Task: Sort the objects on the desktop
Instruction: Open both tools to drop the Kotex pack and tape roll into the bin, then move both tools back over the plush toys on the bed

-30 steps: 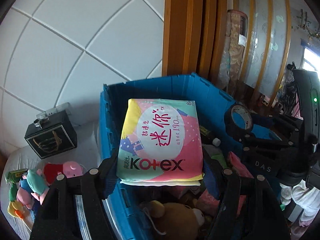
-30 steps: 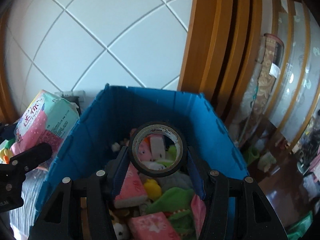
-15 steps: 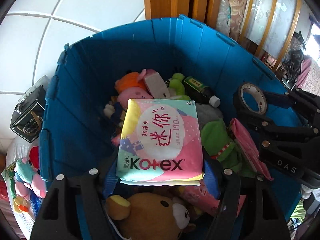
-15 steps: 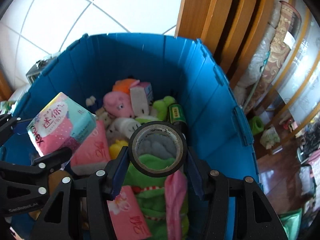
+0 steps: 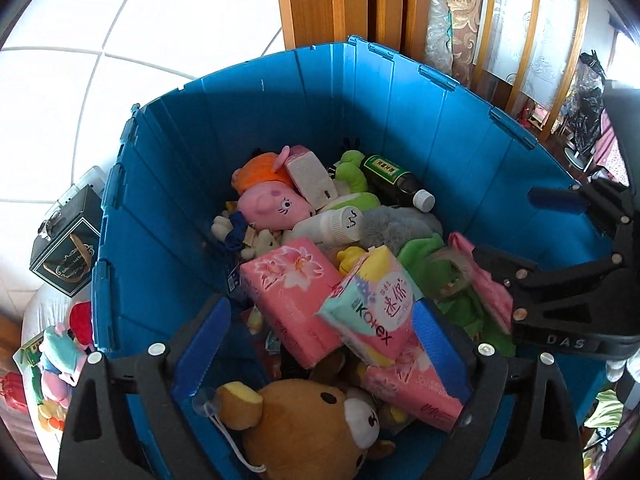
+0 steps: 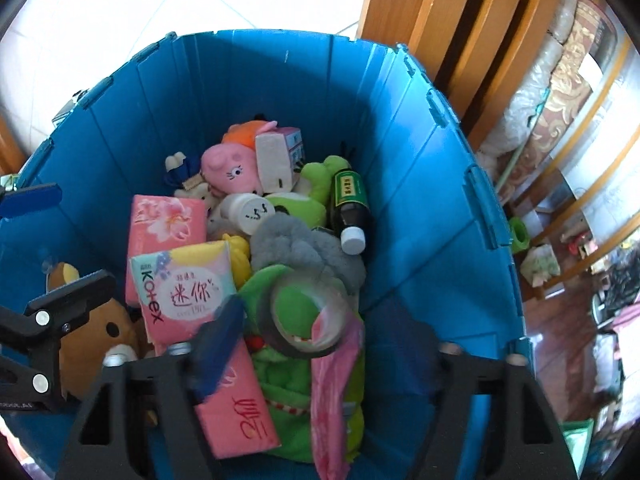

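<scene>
Both grippers hang over a blue bin (image 5: 400, 120) full of toys and packs. My left gripper (image 5: 324, 332) is open, and the Kotex pack (image 5: 372, 312) lies loose on the pink tissue packs (image 5: 288, 292) just beyond its fingers. The pack also shows in the right wrist view (image 6: 184, 284). My right gripper (image 6: 316, 340) is open, and the roll of tape (image 6: 308, 316) lies free on a green plush (image 6: 296, 392) between its fingers. The right gripper also shows in the left wrist view (image 5: 560, 240).
The bin (image 6: 420, 160) also holds a pink pig plush (image 5: 272, 204), a brown bear plush (image 5: 312, 420), a dark bottle (image 5: 396, 180) and a grey plush (image 6: 304, 248). A black box (image 5: 64, 252) and small toys (image 5: 52, 360) stand left of the bin. Wooden frames (image 5: 340, 0) rise behind.
Both grippers opened over the bin. The Kotex pack dropped from the left gripper onto the tissue packs, and the tape roll dropped from the right gripper onto the green plush.
</scene>
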The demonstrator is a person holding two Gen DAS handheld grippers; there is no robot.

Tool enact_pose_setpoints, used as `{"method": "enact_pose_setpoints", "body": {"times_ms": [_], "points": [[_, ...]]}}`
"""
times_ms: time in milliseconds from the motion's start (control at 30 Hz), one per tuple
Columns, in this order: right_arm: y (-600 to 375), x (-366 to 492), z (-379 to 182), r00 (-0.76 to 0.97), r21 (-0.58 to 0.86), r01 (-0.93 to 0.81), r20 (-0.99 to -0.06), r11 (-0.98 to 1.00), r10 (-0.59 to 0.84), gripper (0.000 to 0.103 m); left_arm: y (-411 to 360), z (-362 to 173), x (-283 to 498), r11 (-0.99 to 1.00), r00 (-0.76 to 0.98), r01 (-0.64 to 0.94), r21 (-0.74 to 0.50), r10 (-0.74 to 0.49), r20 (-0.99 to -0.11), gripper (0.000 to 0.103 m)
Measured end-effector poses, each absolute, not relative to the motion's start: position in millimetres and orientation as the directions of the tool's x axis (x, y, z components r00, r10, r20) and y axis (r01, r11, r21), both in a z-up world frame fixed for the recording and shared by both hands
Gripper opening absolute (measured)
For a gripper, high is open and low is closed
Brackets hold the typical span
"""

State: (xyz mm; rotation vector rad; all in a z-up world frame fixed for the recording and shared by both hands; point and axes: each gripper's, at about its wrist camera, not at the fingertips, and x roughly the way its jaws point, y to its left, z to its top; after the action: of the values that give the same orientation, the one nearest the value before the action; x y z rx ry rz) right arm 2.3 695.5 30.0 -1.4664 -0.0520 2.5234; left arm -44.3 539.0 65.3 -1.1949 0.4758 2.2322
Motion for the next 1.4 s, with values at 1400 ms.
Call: {"method": "enact_pose_setpoints", "body": {"times_ms": [1400], "points": [[385,-11,98,-0.746,0.056,0.159,-0.647,-0.986,-0.157,0.103,97,41,-50,-0.994,-0.735,-0.105,0.025,0.061,-0.676,0.101]]}}
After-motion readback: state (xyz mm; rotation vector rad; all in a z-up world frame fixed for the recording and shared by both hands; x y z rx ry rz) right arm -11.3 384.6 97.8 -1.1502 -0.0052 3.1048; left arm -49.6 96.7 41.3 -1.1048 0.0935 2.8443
